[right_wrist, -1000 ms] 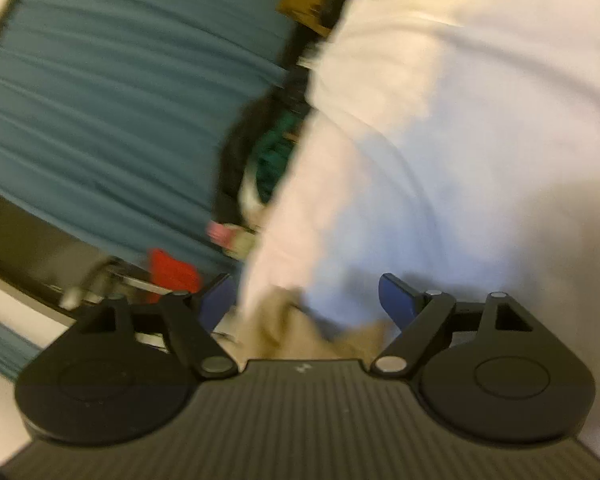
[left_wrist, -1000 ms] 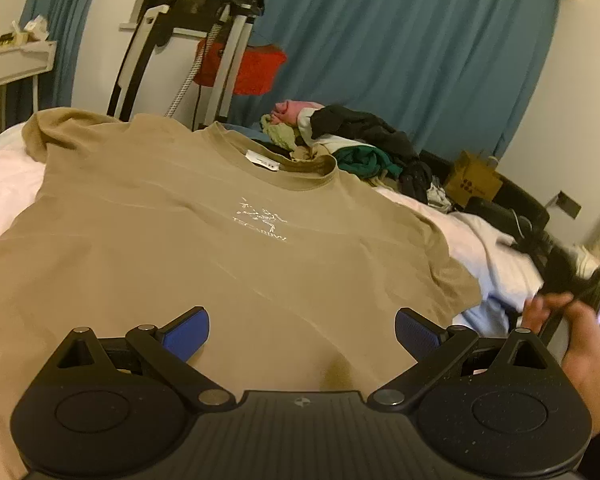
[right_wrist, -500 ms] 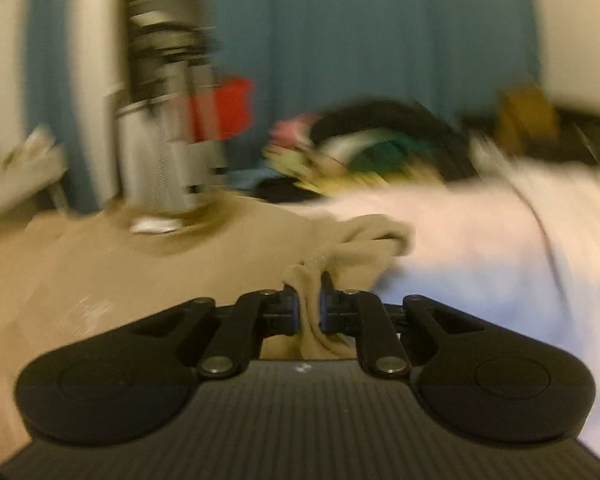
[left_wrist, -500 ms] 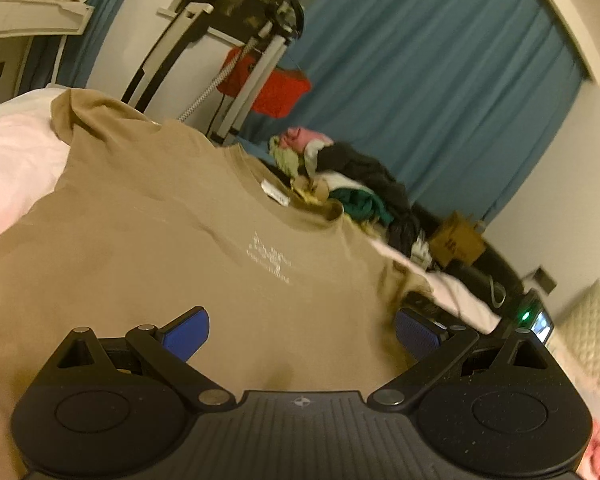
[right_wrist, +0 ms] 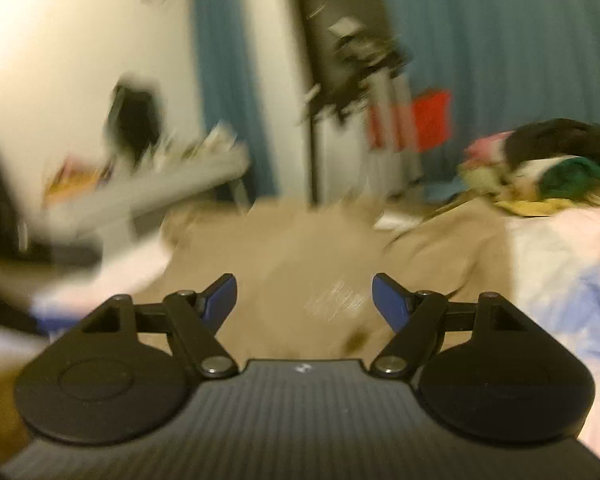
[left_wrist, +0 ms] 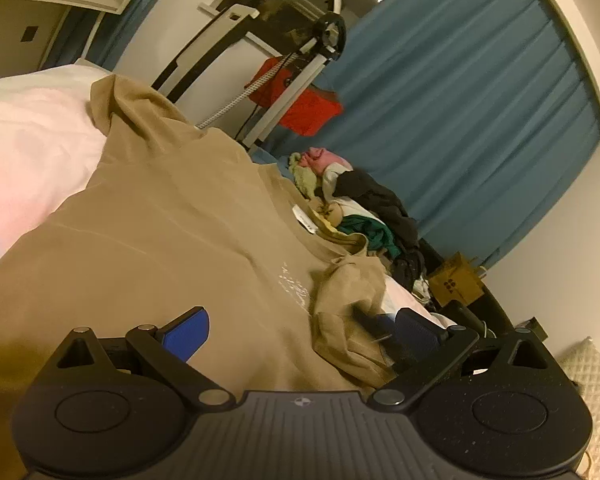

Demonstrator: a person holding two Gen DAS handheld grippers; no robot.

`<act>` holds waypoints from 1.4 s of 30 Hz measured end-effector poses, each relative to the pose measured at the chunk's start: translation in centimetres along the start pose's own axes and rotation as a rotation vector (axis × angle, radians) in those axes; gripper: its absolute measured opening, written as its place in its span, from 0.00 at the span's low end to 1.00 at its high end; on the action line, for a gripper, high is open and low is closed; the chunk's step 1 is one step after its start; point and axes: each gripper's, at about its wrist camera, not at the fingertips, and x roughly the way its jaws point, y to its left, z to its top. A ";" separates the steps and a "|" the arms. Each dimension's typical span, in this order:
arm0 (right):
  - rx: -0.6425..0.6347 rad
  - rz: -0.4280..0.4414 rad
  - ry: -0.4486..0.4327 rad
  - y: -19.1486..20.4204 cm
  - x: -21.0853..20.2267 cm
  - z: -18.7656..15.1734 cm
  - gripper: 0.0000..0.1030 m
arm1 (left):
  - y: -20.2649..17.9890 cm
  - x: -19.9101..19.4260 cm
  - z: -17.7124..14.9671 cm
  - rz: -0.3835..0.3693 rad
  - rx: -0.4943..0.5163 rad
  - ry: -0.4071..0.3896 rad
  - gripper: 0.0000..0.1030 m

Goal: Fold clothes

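Above the tan shirt (left_wrist: 172, 240), both hand-held grippers (left_wrist: 300, 330) (right_wrist: 304, 300) gape wide, holding nothing.

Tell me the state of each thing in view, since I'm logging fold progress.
Tan T-shirt: spread front-up on the bed, right sleeve bunched inward over the chest.
Left gripper: open, above the shirt, holding nothing.
Right gripper: open, empty, view blurred.
Clothes pile: unfolded heap beyond the collar.

tan T-shirt (left_wrist: 160, 240), flat, right sleeve bunched
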 end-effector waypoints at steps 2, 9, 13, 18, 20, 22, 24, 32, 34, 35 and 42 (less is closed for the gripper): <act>0.059 -0.081 0.022 -1.4 1.3 1.0 0.68 | 0.3 0.4 0.0 0.001 -0.013 0.004 0.97; 0.175 -0.187 0.201 -5.1 7.9 2.5 0.29 | 1.2 1.0 0.1 0.016 -0.017 0.007 0.98; 0.072 -0.184 0.191 -4.2 7.5 4.0 0.04 | 0.8 1.0 -0.1 0.028 0.008 0.004 0.98; 0.061 -0.313 0.070 -8.1 3.0 8.0 0.04 | 0.4 1.1 -0.3 0.027 0.031 0.007 0.98; 0.082 -0.408 0.025 -10.9 0.8 9.4 0.04 | 0.3 1.2 -0.4 0.026 0.040 0.009 0.97; 0.138 -0.547 -0.020 -14.6 -1.5 10.3 0.04 | 0.2 1.2 -0.6 0.026 0.049 0.014 0.97; 0.209 -0.694 -0.056 -18.0 -4.1 10.1 0.07 | 0.0 1.3 -0.8 0.026 0.065 0.019 0.97; 0.774 -0.595 -0.110 -23.3 -14.0 -0.7 0.79 | -1.0 1.4 -1.9 0.020 0.133 0.042 0.97; 0.859 -0.449 -0.127 -22.1 -14.6 -3.8 0.79 | -1.2 1.3 -2.2 0.021 0.143 0.048 0.97; 0.895 -0.385 -0.126 -21.6 -14.3 -5.0 0.79 | -1.2 1.2 -2.3 0.023 0.147 0.050 0.97; 0.902 -0.249 -0.074 -17.9 -7.5 -6.0 0.79 | -1.5 0.1 -2.9 0.052 0.181 0.040 0.97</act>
